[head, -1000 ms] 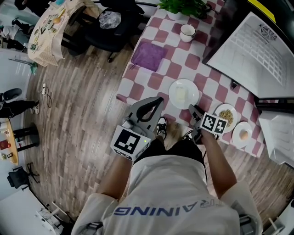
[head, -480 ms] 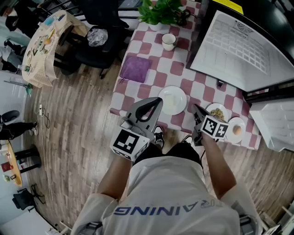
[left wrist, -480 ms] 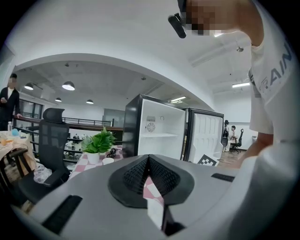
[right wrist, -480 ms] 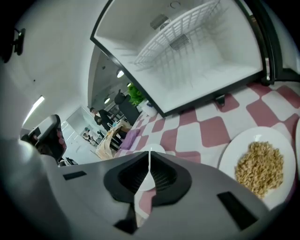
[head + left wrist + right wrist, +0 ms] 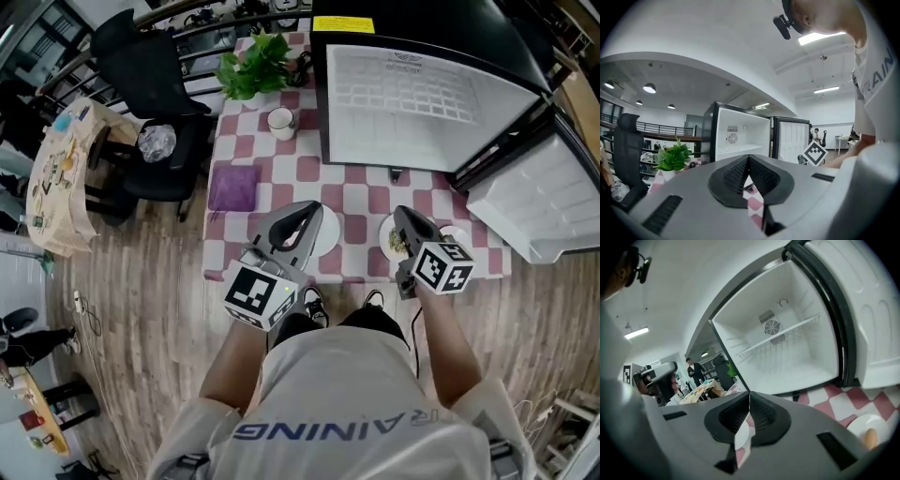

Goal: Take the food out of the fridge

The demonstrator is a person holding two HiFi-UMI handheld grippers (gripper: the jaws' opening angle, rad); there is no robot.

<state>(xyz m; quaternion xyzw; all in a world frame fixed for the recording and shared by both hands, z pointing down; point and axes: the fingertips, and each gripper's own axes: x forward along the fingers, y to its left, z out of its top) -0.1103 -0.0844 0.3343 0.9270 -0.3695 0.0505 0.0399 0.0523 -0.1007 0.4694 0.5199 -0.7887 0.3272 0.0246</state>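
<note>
Three plates [image 5: 330, 236] of food stand on the checked tabletop [image 5: 366, 178]; the fridge [image 5: 422, 103] is bare.
Both tongs have risen off the plates. The right tongs [image 5: 749, 397] have just been closing and meet on nothing; the left tongs [image 5: 748, 159] are pressed together, empty. With the shelf cleared, the task looks finished.
</note>
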